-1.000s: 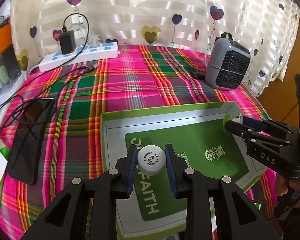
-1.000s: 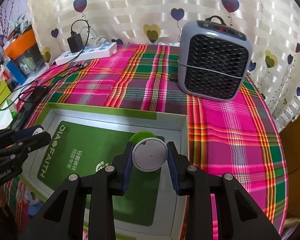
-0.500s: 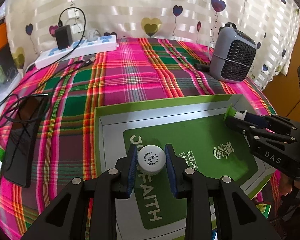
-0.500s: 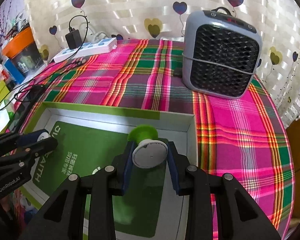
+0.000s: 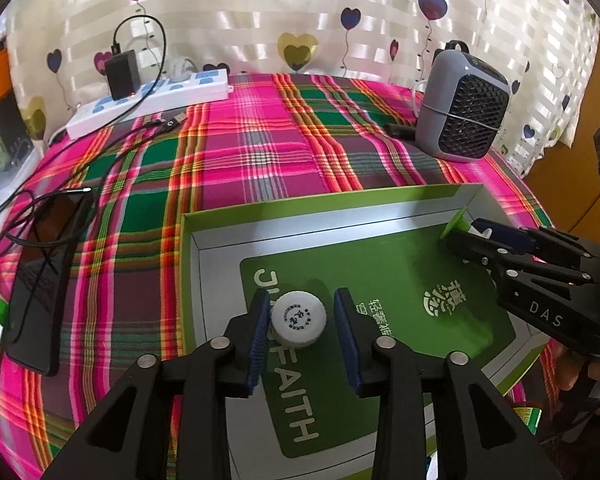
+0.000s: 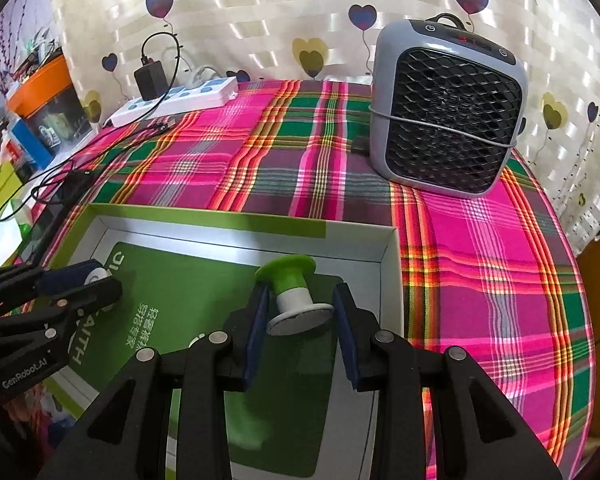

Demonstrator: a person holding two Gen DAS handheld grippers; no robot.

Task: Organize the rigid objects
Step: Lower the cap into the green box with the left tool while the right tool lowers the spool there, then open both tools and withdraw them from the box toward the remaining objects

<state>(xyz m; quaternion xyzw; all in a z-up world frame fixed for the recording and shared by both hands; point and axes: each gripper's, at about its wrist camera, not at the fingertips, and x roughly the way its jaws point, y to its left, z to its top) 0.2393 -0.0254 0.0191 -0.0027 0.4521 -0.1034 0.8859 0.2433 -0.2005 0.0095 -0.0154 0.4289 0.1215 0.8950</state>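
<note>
A shallow green and white box lid [image 5: 332, 210] lies on the plaid cloth. My left gripper [image 5: 302, 320] has its jaws apart around a white capped bottle [image 5: 298, 316]; a gap shows on the right side, and the bottle rests in the lid. My right gripper [image 6: 300, 312] also stands open around a green and white spool-shaped piece [image 6: 292, 284], which lies tilted on the lid floor near the far right corner. Each gripper shows in the other's view: the right one [image 5: 472, 236], the left one [image 6: 100, 284].
A grey fan heater [image 6: 444, 112] stands at the back right. A white power strip [image 5: 148, 100] with a black charger lies at the back left. A black phone [image 5: 44, 280] and cables lie left of the lid. The table edge curves close on the right.
Both grippers have lowered into the lid and opened. The bottle and the spool-shaped piece, held tight before, now sit loose between the jaws.
</note>
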